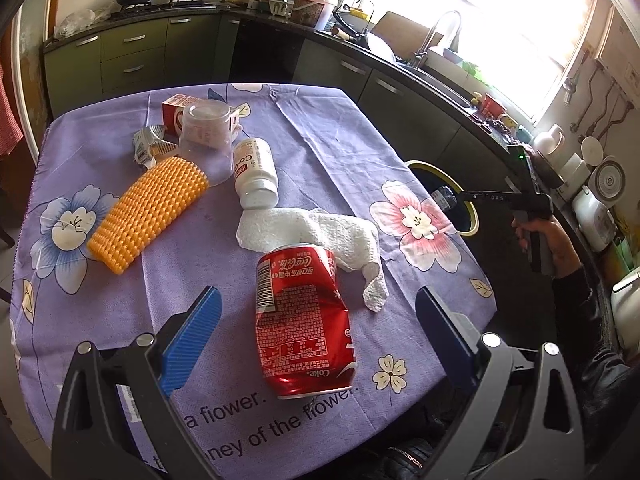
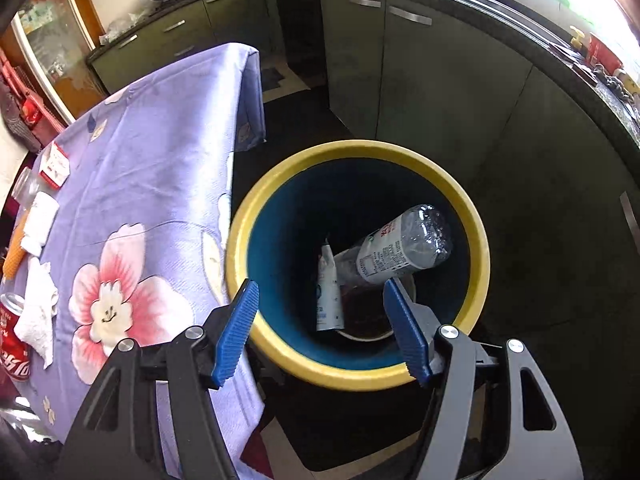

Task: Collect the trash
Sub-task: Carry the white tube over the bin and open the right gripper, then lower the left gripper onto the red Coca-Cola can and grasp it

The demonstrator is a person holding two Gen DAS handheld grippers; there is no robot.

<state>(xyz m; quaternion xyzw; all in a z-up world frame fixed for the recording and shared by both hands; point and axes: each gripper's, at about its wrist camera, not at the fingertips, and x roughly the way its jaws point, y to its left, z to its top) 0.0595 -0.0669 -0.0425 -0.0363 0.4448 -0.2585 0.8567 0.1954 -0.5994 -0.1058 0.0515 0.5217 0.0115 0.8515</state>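
Note:
A crushed red Coke can [image 1: 306,320] lies on the purple flowered tablecloth [image 1: 320,128], between the blue pads of my left gripper [image 1: 316,300], which is open and touches neither side of it. My right gripper [image 2: 320,284] hangs open and empty over the yellow-rimmed blue bin [image 2: 360,152]. Inside the bin a clear plastic bottle [image 2: 400,248] leans on the wall, with a white tube [image 2: 328,296] beside it. From the left wrist view the bin [image 1: 474,216] stands just past the table's right edge, with a hand [image 1: 536,228] holding the right gripper over it.
More litter lies on the table: a white paper towel [image 1: 320,228], a white pill bottle [image 1: 256,172], an orange bumpy plastic piece [image 1: 148,212], an upturned clear cup [image 1: 206,136], a red and white carton [image 1: 180,110], a crumpled wrapper [image 1: 148,144]. Dark cabinets [image 2: 440,92] stand behind the bin.

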